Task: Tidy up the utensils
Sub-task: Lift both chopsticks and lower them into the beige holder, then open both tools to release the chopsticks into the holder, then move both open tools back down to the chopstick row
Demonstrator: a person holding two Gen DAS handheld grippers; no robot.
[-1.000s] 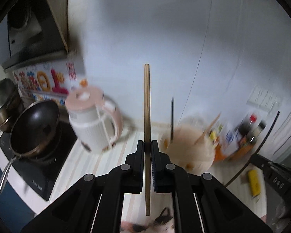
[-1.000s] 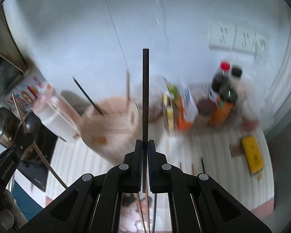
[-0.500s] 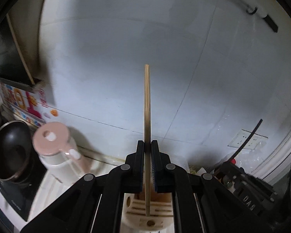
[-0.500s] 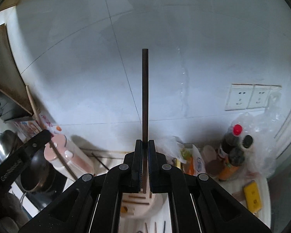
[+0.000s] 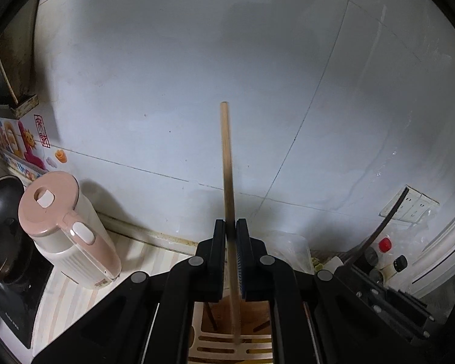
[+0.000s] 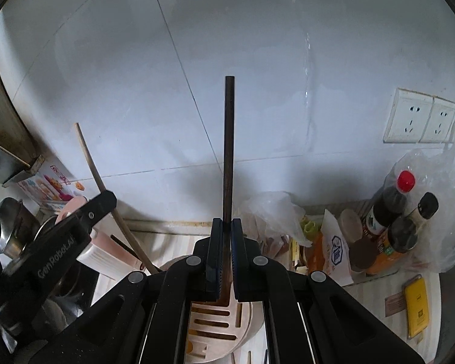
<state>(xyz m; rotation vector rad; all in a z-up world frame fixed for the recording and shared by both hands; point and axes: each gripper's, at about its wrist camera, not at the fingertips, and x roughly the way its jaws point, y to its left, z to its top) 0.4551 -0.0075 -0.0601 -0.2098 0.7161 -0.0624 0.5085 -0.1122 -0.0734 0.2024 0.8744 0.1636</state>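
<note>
Chopsticks stand upright, one per hand: left hand-held gripper (image 5: pixel 231 227) clamps the pale chopstick (image 5: pixel 227 163), right hand-held gripper (image 6: pixel 224 227) clamps the dark chopstick (image 6: pixel 229 148), both directly above the slotted holder (image 6: pixel 212 327).

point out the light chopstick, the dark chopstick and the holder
light chopstick (image 5: pixel 226 157): left wrist view, mid shaft above the jaws
dark chopstick (image 6: pixel 229 139): right wrist view, mid shaft above the jaws
holder (image 6: pixel 251 318): right wrist view, right rim
</note>
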